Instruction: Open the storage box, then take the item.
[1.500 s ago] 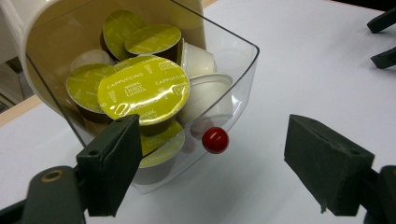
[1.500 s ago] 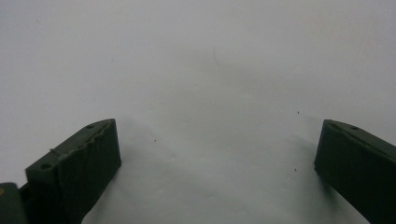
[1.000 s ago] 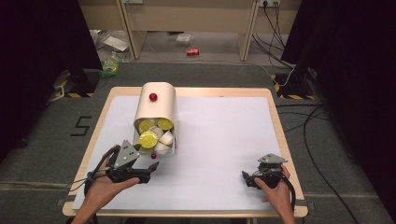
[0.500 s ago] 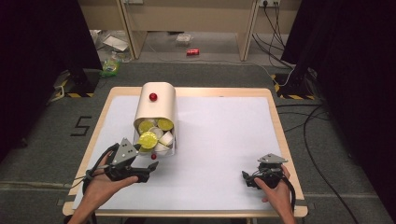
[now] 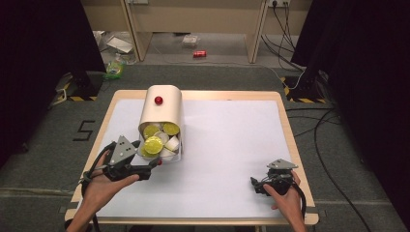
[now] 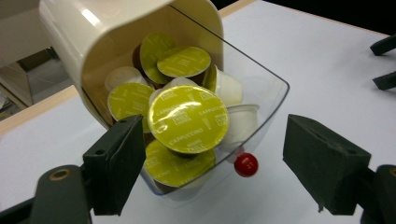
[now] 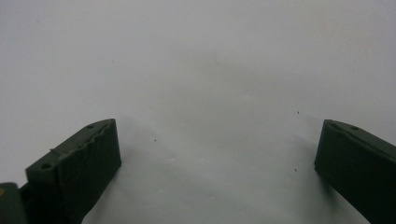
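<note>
**Open left gripper set at the mouth of the capsule container**

Much of the container's (image 6: 140, 42) contents is hidden: the capsules (image 6: 187, 119) are piled over one another, so the lower ones are seen only as slivers of yellow-green foil or white cup, and their number cannot be made out. The clear drawer (image 6: 261, 100) that carries them is cut off below by the left gripper's near jaw in the left gripper view. In the high view the capsules are too small for their print to be read, and the right gripper (image 5: 263, 186) is partly covered by the person's right hand (image 5: 287, 203).

The cream container is seen lying on the white surface (image 5: 232, 140), towards its left half, with a red knob (image 5: 158, 100) on its upper side. Its open end is faced by the left gripper (image 6: 212, 168), which is placed just in front of the drawer. A second red knob (image 6: 246, 164) on the drawer front is seen between the jaws, nearer the right one.

The left gripper's jaws are spread wide and nothing is grasped; whether the left jaw touches the drawer wall cannot be told. The right gripper is likewise released, its jaws held wide apart over bare white surface, well away from the container.
</note>
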Action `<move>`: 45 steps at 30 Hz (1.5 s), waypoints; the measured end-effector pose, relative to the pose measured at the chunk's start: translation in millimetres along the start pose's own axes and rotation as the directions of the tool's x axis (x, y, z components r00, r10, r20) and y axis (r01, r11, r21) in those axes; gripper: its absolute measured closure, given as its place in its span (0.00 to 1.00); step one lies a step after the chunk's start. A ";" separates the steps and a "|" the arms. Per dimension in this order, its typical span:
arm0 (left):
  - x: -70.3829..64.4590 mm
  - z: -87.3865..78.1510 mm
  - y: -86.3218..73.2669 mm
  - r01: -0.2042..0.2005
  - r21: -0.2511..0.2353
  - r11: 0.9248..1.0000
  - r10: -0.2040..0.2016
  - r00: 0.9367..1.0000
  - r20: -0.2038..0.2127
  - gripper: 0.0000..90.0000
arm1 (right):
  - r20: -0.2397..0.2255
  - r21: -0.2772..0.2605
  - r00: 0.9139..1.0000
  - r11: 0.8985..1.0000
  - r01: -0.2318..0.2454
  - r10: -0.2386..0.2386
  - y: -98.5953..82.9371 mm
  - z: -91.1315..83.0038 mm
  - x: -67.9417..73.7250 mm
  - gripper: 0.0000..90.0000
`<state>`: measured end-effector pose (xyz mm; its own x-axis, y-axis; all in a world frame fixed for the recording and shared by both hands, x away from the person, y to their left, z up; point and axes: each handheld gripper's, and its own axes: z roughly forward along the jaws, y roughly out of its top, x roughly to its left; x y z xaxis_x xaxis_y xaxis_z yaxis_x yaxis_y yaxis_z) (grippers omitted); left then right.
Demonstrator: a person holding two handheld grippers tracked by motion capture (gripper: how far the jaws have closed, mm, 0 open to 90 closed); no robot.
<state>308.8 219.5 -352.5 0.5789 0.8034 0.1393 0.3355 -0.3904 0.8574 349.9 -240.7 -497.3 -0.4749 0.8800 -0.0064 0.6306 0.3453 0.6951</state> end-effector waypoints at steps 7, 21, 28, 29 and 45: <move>5.6 13.4 2.5 0.007 0.009 1.000 -0.007 0.999 -0.033 0.24 | 0.001 0.000 1.000 1.000 0.000 0.000 0.0 0.0 0.0 0.01; 3.5 30.8 9.4 -0.011 0.031 0.999 0.012 0.999 -0.045 0.23 | -0.001 0.000 1.000 1.000 -0.001 0.001 0.0 0.1 -0.1 0.01; 5.8 40.8 5.0 0.004 0.055 0.998 -0.001 0.999 -0.045 0.24 | -0.001 0.000 1.000 1.000 0.000 0.000 0.0 0.0 0.0 0.01; 6.2 42.8 4.0 0.006 0.060 0.998 -0.003 0.999 -0.049 0.24 | 0.000 0.000 1.000 1.000 0.000 0.000 0.0 0.0 0.0 0.01; 11.0 42.9 1.2 0.005 0.063 0.998 -0.003 0.999 -0.039 0.44 | 0.001 0.001 1.000 1.000 0.001 -0.001 0.0 0.0 0.2 0.01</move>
<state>347.4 208.5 -371.2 0.5488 0.8213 0.1560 0.3848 -0.4138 0.8250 349.8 -240.5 -497.3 -0.4746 0.8802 -0.0076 0.6307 0.3461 0.6946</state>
